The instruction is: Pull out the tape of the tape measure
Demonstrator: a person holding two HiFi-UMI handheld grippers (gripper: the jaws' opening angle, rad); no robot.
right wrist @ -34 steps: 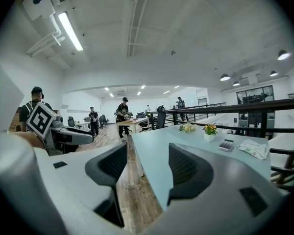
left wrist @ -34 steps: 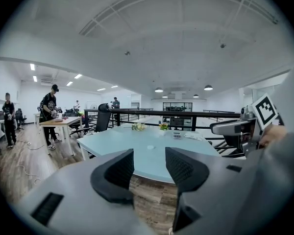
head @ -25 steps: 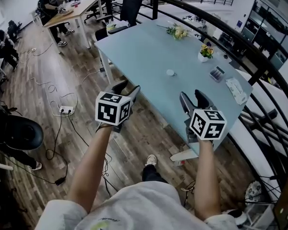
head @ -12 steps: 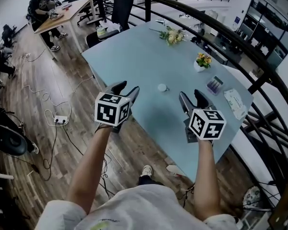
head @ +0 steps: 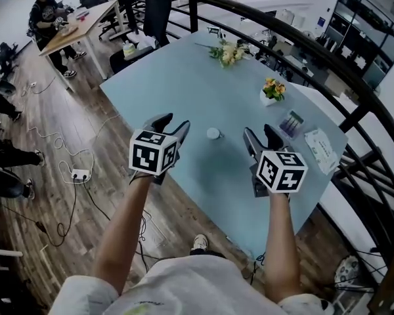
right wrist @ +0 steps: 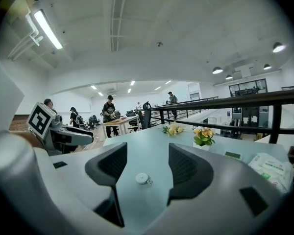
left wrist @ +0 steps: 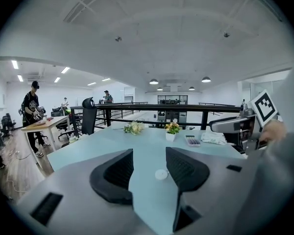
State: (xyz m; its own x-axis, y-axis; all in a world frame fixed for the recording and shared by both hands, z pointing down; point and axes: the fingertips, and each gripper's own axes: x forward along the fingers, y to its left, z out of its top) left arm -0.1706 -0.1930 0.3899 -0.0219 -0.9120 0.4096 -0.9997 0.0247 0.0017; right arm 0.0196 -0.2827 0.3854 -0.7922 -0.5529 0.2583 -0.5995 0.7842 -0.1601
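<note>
The left gripper [head: 173, 123] [left wrist: 147, 168], a grey two-jaw tool with black ribbed pads and a black-and-white marker cube, holds its jaws wide apart with nothing gripped. The right gripper [head: 262, 135] [right wrist: 144, 168], of the same build, is also spread wide and empty. Both hover above the near part of the pale blue-grey rectangular table [head: 184, 84].

The small round white tape measure [head: 213, 134] [left wrist: 160, 174] [right wrist: 142, 178] lies flat on the tabletop. In the head view it sits between the two tools, at 3 o'clock from the left one and 9 o'clock from the right one, touching neither. Each gripper view shows it ahead at 12 o'clock, framed in the gap between the jaws.

Farther out at 12 o'clock from the right gripper stands a small white pot of yellow and orange flowers [head: 271, 90]. A loose bunch of pale flowers [head: 226, 52] lies at 12 o'clock from the tape measure. A curved black metal railing [head: 302, 51] runs past the table's far side.
</note>
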